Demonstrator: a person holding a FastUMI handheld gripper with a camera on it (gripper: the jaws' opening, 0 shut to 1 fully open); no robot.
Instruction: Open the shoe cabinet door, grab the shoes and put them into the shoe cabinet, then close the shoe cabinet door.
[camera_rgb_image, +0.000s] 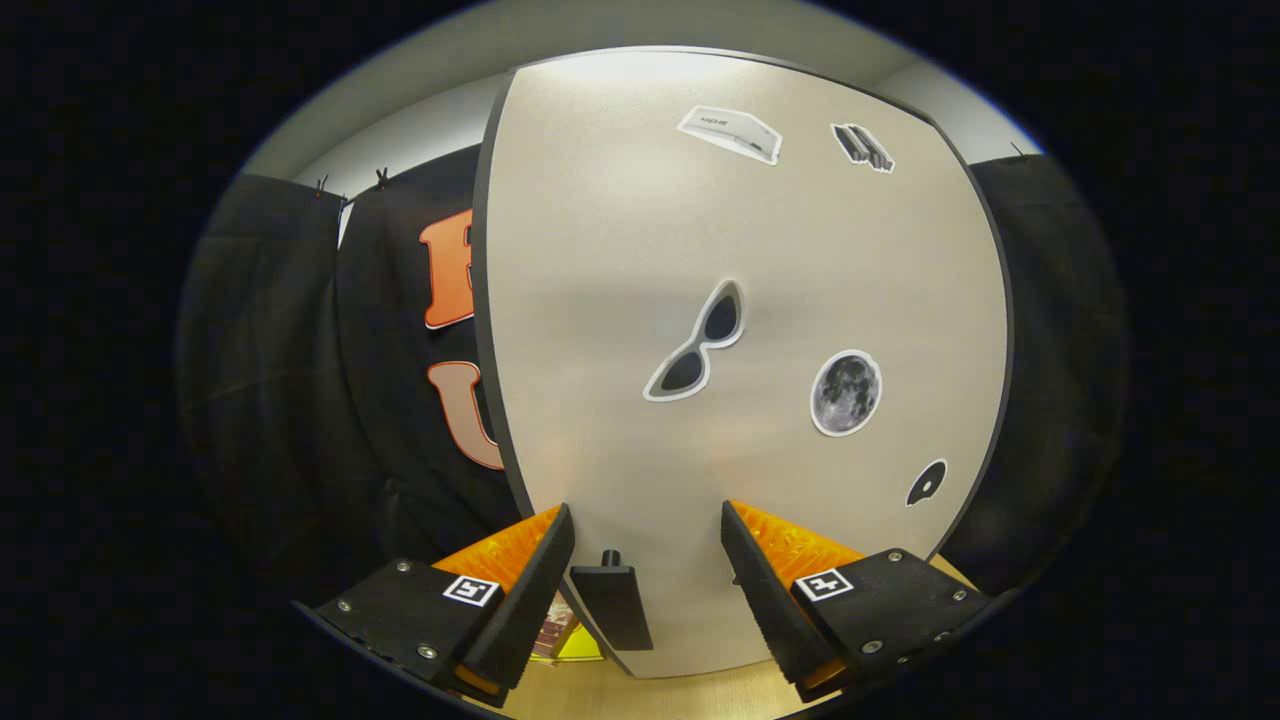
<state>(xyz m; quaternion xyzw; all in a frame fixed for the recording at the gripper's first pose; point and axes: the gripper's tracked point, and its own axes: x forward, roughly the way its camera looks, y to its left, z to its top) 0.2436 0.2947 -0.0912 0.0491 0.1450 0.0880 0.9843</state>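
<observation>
Gripper faces the shoe cabinet door at close range, fingers spread apart with nothing clamped. The door is a pale, speckled panel with a dark edge band, filling the space ahead of and beyond the fingers. Its dark handle sits low on the panel, between the two fingers, nearer the left one; neither finger touches it. Stickers on the door face: a pair of sunglasses just ahead of the fingers, a moon disc to its right, a small dark disc lower right, and two more near the top, a pale box and a dark striped shape. Black cloth wall hangs on both sides of the door. Below the door's bottom edge a strip of light wooden floor shows, and by the left finger something yellow peeks past the door's edge; cannot tell what it is.
</observation>
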